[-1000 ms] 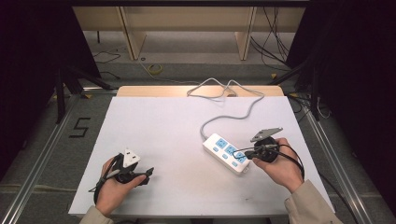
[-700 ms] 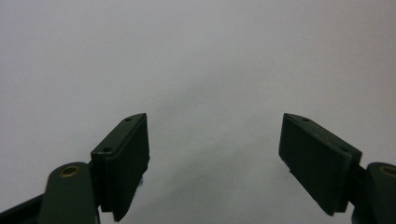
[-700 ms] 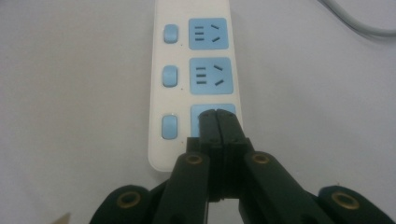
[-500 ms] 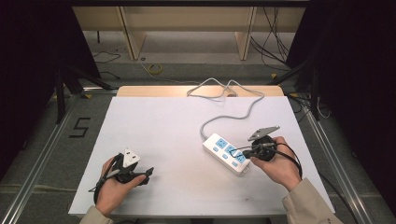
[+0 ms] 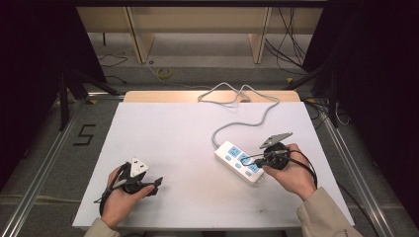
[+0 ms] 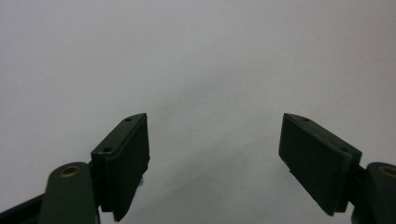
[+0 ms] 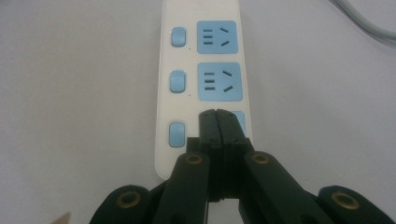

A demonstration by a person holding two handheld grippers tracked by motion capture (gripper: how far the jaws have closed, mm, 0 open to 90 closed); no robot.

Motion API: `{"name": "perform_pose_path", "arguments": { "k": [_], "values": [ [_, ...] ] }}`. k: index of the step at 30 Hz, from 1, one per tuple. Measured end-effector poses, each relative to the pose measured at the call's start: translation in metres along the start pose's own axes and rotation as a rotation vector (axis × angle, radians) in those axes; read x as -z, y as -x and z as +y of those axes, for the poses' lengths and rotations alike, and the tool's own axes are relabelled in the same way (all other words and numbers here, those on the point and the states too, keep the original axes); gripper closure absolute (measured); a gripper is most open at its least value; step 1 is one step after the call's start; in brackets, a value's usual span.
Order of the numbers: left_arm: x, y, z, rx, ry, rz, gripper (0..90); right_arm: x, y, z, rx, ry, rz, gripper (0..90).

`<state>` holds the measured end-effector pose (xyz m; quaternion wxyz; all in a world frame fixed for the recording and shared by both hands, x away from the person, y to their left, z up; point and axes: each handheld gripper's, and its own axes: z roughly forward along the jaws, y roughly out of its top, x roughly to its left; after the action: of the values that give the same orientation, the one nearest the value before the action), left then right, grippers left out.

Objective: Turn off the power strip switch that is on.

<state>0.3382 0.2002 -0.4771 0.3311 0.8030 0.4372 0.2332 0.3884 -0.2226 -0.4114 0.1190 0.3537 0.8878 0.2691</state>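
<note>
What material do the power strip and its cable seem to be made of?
The power strip looks like hard moulded plastic: smooth white body, slightly glossy, with matte light-blue sockets and switches. Its cable seems sheathed in flexible grey rubber or PVC, since it lies in loose curves; which of the two I cannot tell.

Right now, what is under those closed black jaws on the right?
The white power strip with blue sockets lies under the shut right gripper; its tips cover most of the nearest socket, so whether they touch it stays unclear.
</note>
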Motion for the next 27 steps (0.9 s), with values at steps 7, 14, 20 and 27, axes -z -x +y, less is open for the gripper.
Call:
{"name": "perform_pose_path", "arguments": {
  "k": [7,14,20,27],
  "values": [
    [0.0003,-0.0003,0.0,-0.001,0.0,0.001,24.4,-0.0015,-0.0017,0.0029,0.008,-0.007,0.007,90.0],
    [0.0001,-0.0003,0.0,-0.001,0.0,0.0,24.5,-0.0031,-0.0037,0.005,0.009,-0.016,0.015,90.0],
    [0.0002,-0.0001,0.0001,-0.002,0.0,0.001,24.5,-0.0048,-0.0045,0.0063,0.012,-0.023,0.019,90.0],
    [0.0001,-0.0003,0.0001,-0.002,0.001,0.0,24.5,-0.0065,-0.0054,0.0081,0.014,-0.033,0.027,90.0]
  ]
}}
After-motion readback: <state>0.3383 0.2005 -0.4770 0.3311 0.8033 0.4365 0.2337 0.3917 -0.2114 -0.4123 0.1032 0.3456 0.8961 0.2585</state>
